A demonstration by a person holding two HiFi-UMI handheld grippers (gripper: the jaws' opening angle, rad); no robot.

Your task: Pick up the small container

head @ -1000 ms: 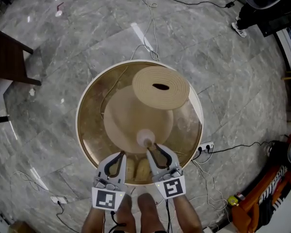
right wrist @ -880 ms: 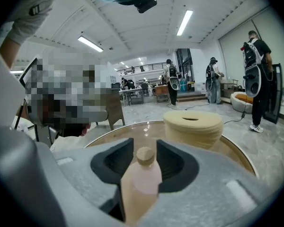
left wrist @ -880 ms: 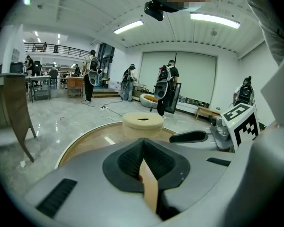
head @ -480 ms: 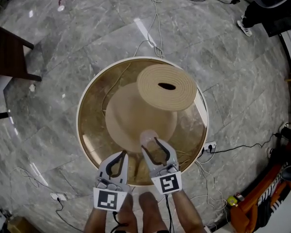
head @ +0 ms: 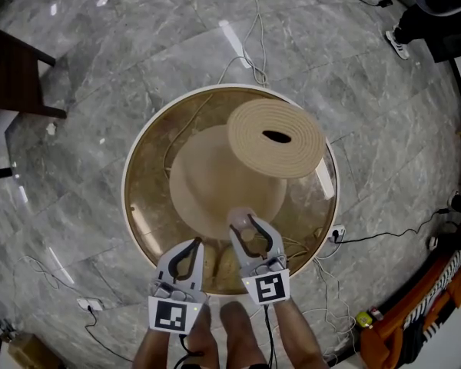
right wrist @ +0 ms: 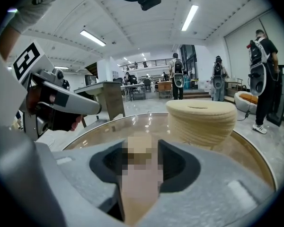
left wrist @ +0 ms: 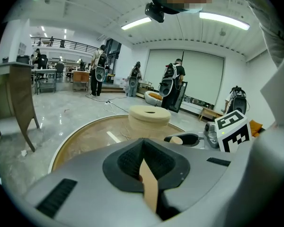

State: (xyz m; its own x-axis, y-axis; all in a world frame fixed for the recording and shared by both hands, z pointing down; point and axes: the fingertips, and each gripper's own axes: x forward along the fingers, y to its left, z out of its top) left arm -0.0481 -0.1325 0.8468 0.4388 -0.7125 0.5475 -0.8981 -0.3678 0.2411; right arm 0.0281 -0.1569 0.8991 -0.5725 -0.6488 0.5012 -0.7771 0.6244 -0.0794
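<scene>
So the small container (head: 240,220) sits on the round glass table (head: 124,198) at about 6 o'clock, close to the near rim, right between the jaws of the right gripper (head: 244,229). Those jaws have just been closing in on it. In the right gripper view the pale tan thing fills the whole gap with both dark pads against its sides, so it reads as a pinch, just a fairly wide one. Part of it is mosaicked over in that view, so no detail on its top. The left gripper (head: 190,246) hangs just beside the right one, at roughly 8 o'clock from it, over the table's near edge. Its jaws are pressed together at the tips with nothing gripped. Its own view only shows a thin tan sliver in the slit lower down, and I can't tell what that is. The big coiled rope basket (head: 288,158) with a slot in its top stands at about 1 o'clock on the table, well apart from the container. Through the glass you can see the tan cone-shaped base (head: 203,187). There's grey marble floor (head: 100,75) all around, with cables (head: 250,21) trailing off at 12 o'clock and a dark piece of furniture (head: 15,83) at 10 o'clock. Several people (left wrist: 100,65) stand far back in the hall.
</scene>
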